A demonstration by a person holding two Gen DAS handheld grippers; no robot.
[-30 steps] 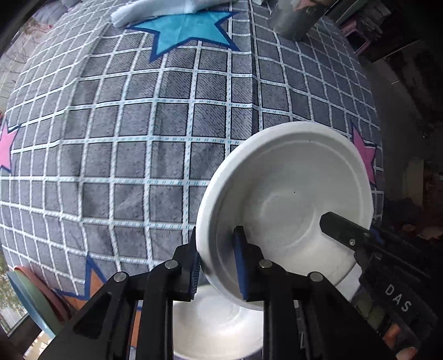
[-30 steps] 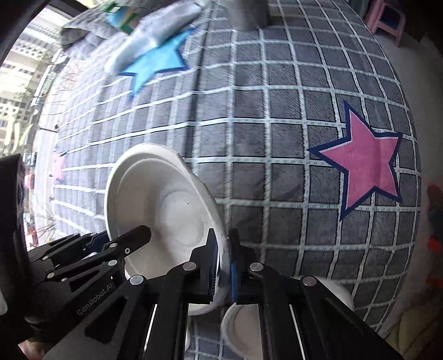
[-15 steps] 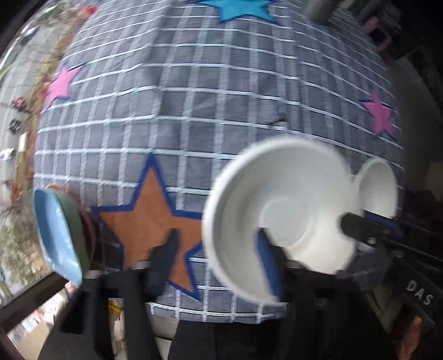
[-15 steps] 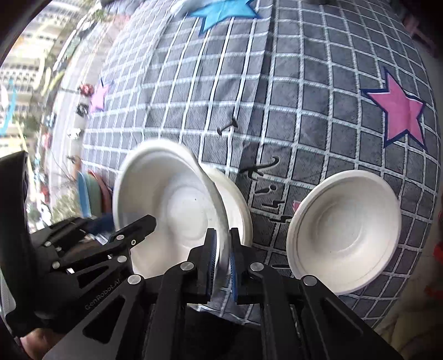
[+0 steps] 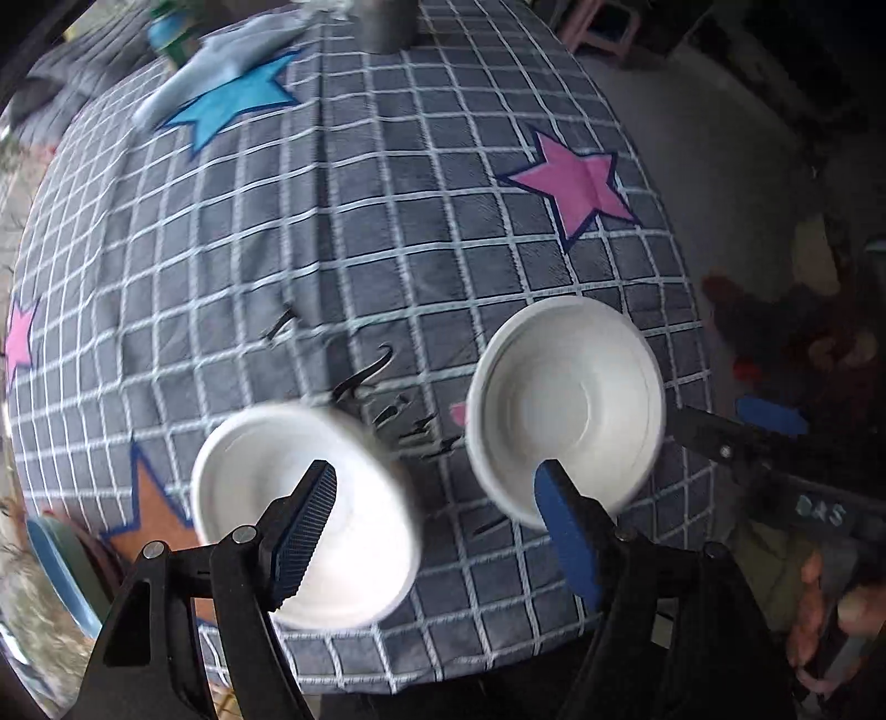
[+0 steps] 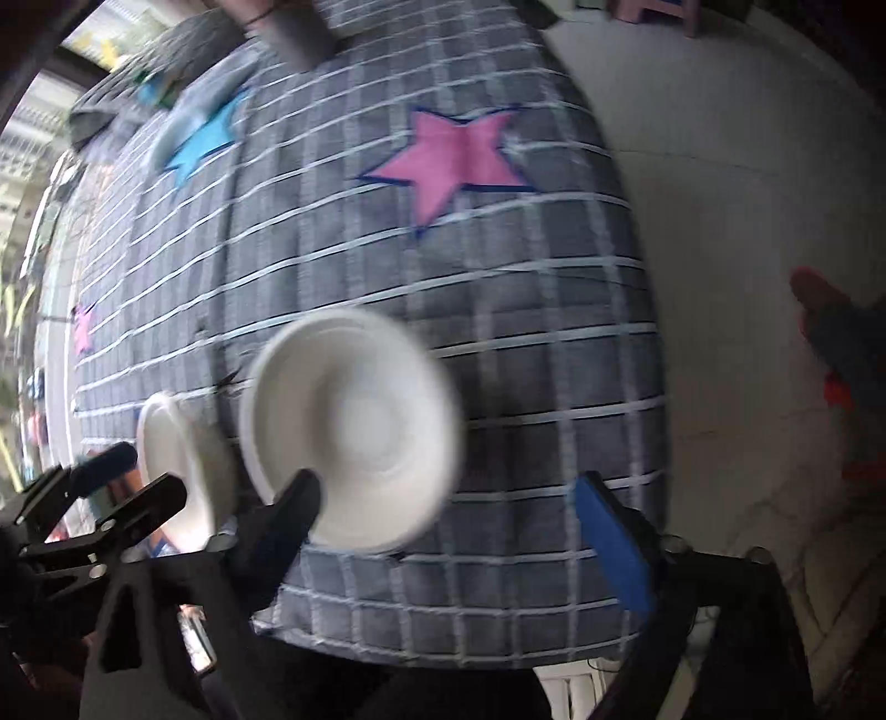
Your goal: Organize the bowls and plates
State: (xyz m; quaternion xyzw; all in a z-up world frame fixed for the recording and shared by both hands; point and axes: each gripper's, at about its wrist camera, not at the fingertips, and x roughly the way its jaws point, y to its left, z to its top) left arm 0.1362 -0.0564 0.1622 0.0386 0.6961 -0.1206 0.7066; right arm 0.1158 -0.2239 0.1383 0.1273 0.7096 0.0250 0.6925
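- The left gripper (image 5: 434, 512) pointed almost straight down over the near edge of the tabletop (image 5: 387, 232); its jaws stood wide and were opening, with nothing pressed between the blue pads (image 5: 559, 526).
- A white bowl (image 5: 302, 515) sat upright on the checked cloth beneath the left gripper, partly over an orange star (image 5: 158, 515); its outline was blurred; the left pad overlapped its rim in the view, but contact could not be confirmed.
- A second white bowl (image 5: 565, 404) sat upright to the right of the first, near the tabletop's right edge; the two bowls were apart, with printed black marks (image 5: 387, 387) on the cloth between them.
- The right gripper (image 6: 448, 523) also pointed steeply down; its jaws were wide and opening; nothing was gripped between them.
- In the right wrist view, the second bowl lay just ahead of the right gripper's left finger (image 6: 288, 515); the first bowl showed at the left margin, beside the left gripper's black fingers.
- A pink star (image 5: 576, 183) and a blue star (image 5: 232, 105) marked the cloth farther back; a grey cylindrical vessel (image 5: 382, 22) stood at the far edge.
- A blue-rimmed item (image 5: 55, 565) was visible off the tabletop's left corner; its type could not be determined.
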